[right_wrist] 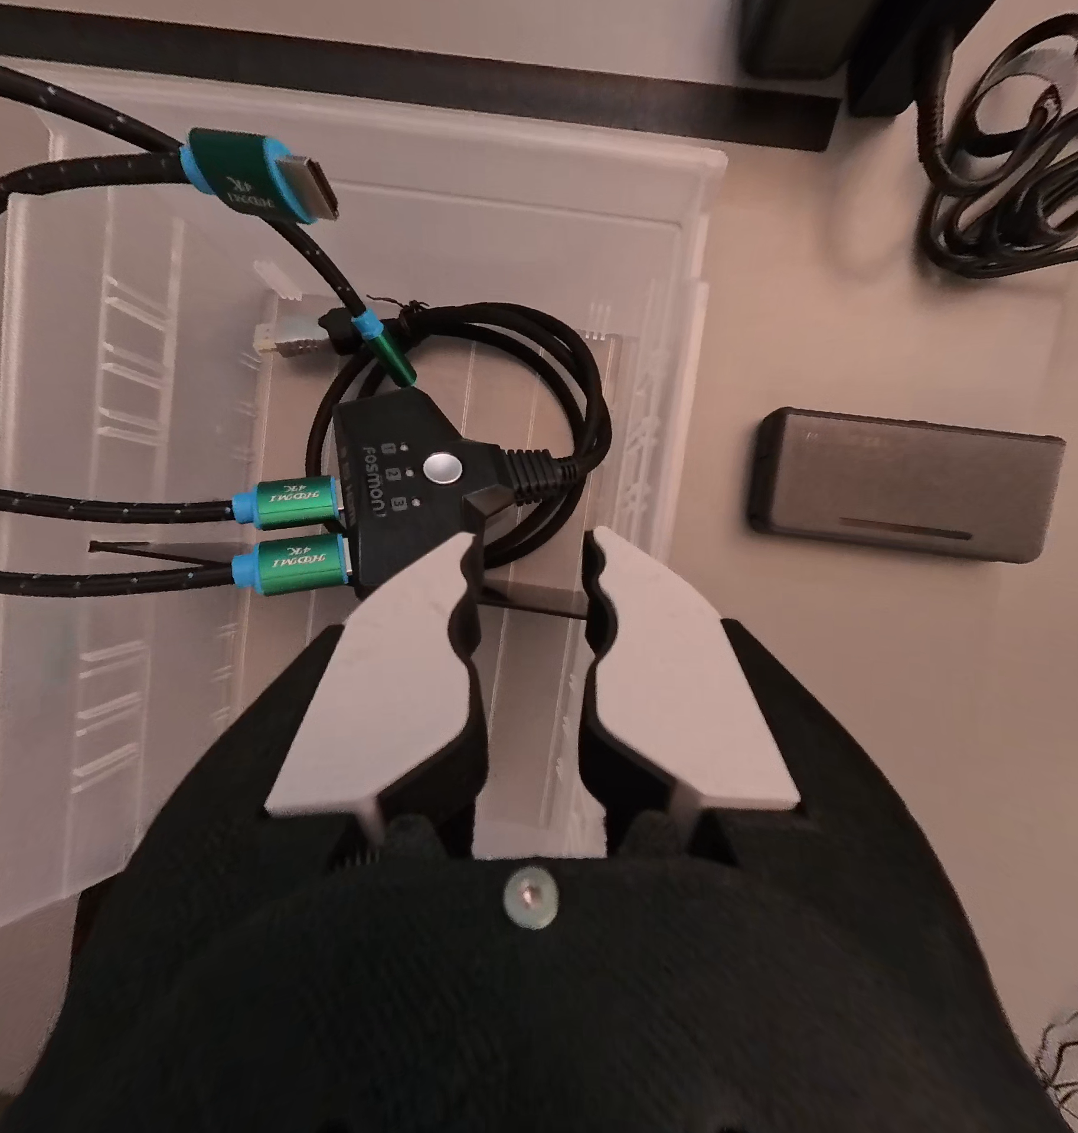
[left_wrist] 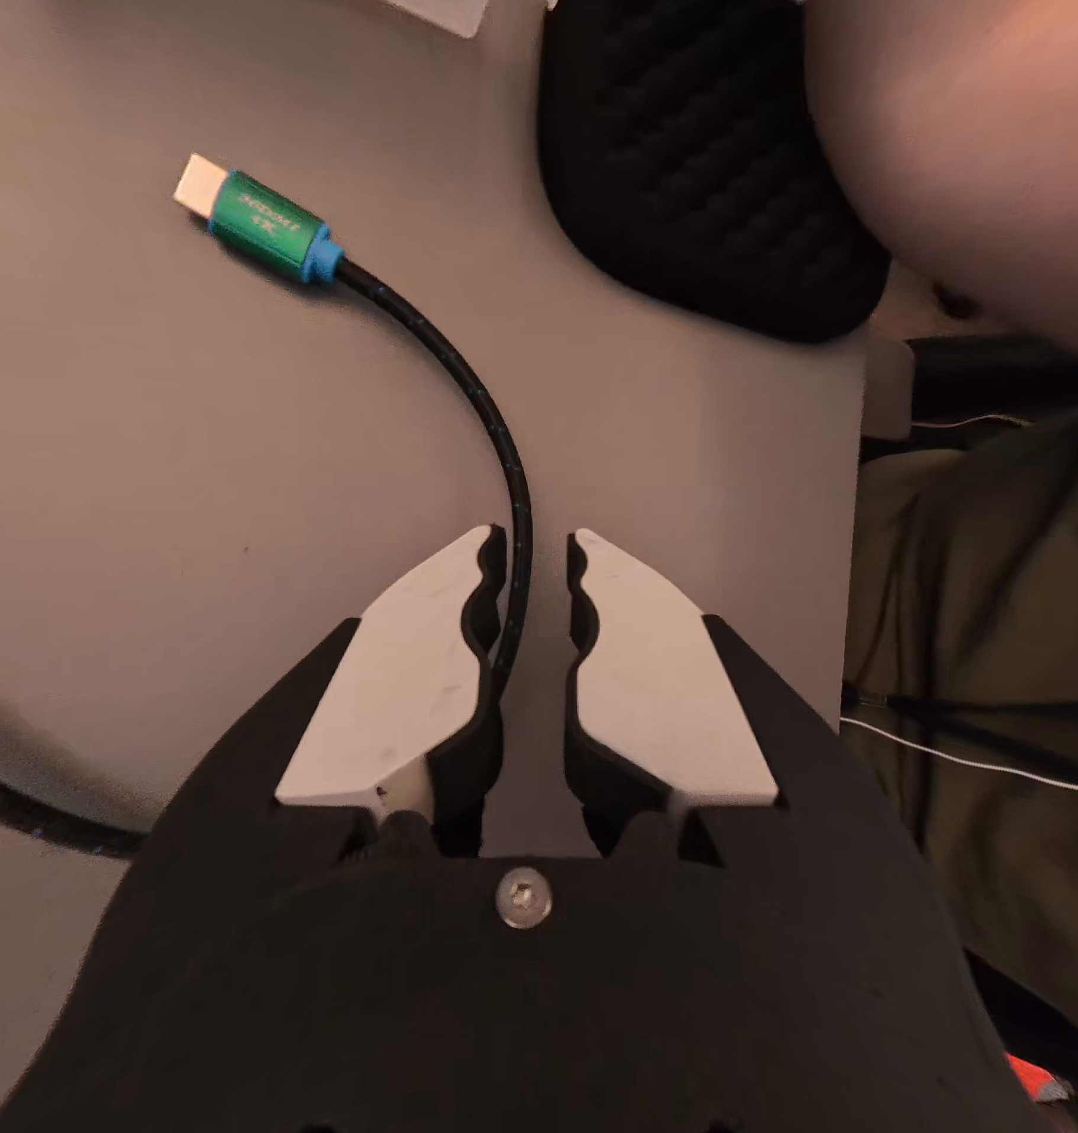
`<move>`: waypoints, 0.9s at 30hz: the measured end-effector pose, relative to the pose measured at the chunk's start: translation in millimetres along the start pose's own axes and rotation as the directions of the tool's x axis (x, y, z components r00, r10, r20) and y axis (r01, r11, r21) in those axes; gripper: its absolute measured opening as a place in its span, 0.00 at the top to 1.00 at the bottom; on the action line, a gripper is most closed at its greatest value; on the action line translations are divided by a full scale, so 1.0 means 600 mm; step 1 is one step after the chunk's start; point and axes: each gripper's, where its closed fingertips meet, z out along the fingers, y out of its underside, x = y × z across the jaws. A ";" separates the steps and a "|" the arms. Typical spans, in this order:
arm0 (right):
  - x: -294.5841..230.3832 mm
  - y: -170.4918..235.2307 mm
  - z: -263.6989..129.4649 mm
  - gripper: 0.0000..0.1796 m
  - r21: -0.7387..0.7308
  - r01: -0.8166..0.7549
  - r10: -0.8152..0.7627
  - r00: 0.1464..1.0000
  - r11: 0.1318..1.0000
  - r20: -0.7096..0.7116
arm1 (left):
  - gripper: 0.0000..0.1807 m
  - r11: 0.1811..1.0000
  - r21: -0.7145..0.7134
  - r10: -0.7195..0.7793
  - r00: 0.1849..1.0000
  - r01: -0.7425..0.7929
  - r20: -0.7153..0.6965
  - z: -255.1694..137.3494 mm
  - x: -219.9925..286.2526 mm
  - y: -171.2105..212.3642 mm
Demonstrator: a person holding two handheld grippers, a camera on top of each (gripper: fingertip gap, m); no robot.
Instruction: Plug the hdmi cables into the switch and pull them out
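In the right wrist view the black HDMI switch (right_wrist: 414, 484) lies on a clear plastic box (right_wrist: 156, 429). Two green HDMI plugs (right_wrist: 291, 499) (right_wrist: 291, 567) sit in its left side, and a third green plug (right_wrist: 389, 355) enters its far edge. A fourth green plug (right_wrist: 260, 175) lies loose at the upper left. My right gripper (right_wrist: 530, 539) is open, its left fingertip over the switch's near right corner. In the left wrist view a loose green plug (left_wrist: 254, 221) lies on the table. Its braided cable (left_wrist: 512, 490) runs between the fingers of my open left gripper (left_wrist: 536, 539), against the left finger.
The switch's own black lead (right_wrist: 561, 380) is coiled under it. A grey flat device (right_wrist: 904, 484) lies to the right, and coiled black cables (right_wrist: 1015, 153) at the far right. In the left wrist view a black textured object (left_wrist: 677, 153), a person's arm (left_wrist: 953, 122) and the table edge (left_wrist: 855, 490) are near.
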 end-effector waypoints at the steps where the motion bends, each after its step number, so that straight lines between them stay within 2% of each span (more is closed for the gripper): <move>1: 0.000 0.000 0.000 0.83 0.000 0.002 -0.002 1.000 1.000 0.001 | 0.87 0.999 0.030 0.012 1.000 -0.011 -0.010 -0.003 0.000 -0.007; 4: 0.000 -0.003 -0.002 0.84 0.011 0.004 -0.004 1.000 1.000 0.003 | 0.77 0.988 0.115 0.091 0.993 -0.099 0.075 -0.048 -0.010 -0.029; 5: 0.000 -0.003 -0.003 0.84 0.015 0.004 -0.004 1.000 1.000 0.003 | 0.78 0.977 0.156 0.127 0.984 -0.146 0.127 -0.076 -0.011 -0.039; 7: 0.001 -0.004 -0.004 0.84 0.020 0.002 -0.002 1.000 1.000 0.005 | 0.80 0.929 0.277 0.174 0.951 -0.244 0.256 -0.157 -0.012 -0.061; 10: 0.001 -0.001 -0.002 0.84 0.014 0.009 -0.009 1.000 1.000 0.009 | 0.77 0.783 0.463 0.161 0.854 -0.415 0.494 -0.318 -0.011 -0.074; 12: 0.001 0.001 0.000 0.84 0.007 0.017 -0.017 1.000 1.000 0.013 | 0.69 0.685 0.513 0.071 0.748 -0.517 0.660 -0.422 -0.021 -0.048; 14: 0.003 0.002 0.003 0.84 0.000 0.021 -0.021 1.000 1.000 0.009 | 0.66 0.584 0.451 0.037 0.578 -0.674 0.815 -0.501 -0.035 -0.014; 15: 0.004 0.002 0.004 0.84 -0.003 0.021 -0.021 1.000 1.000 0.007 | 0.70 0.581 0.350 0.067 0.472 -0.734 0.879 -0.526 -0.052 0.006; 16: 0.004 0.003 0.005 0.84 -0.005 0.020 -0.020 1.000 1.000 0.010 | 0.77 0.621 0.237 0.101 0.377 -0.747 0.921 -0.545 -0.083 0.030; 17: 0.004 0.004 0.007 0.84 -0.008 0.020 -0.020 1.000 1.000 0.012 | 0.76 0.679 0.144 0.138 0.318 -0.720 0.938 -0.559 -0.120 0.056; 18: 0.004 0.005 0.008 0.84 -0.013 0.023 -0.023 1.000 1.000 0.012 | 0.76 0.741 0.089 0.174 0.319 -0.665 0.932 -0.564 -0.156 0.084; 20: 0.006 0.010 0.011 0.84 -0.031 0.030 -0.030 1.000 0.999 0.001 | 0.72 0.843 0.062 0.218 0.446 -0.534 0.868 -0.549 -0.213 0.140; 22: 0.010 0.013 0.012 0.84 -0.048 0.031 -0.032 0.999 0.998 -0.016 | 0.66 0.922 -0.028 0.253 0.546 -0.387 0.799 -0.530 -0.260 0.200; 24: 0.012 0.015 0.014 0.84 -0.060 0.028 -0.030 0.999 0.998 -0.030 | 0.64 0.947 -0.114 0.281 0.605 -0.299 0.745 -0.516 -0.294 0.245; 27: 0.012 0.018 0.015 0.84 -0.077 0.038 -0.042 0.998 0.996 -0.048 | 0.62 0.950 -0.158 0.305 0.681 -0.270 0.666 -0.486 -0.326 0.281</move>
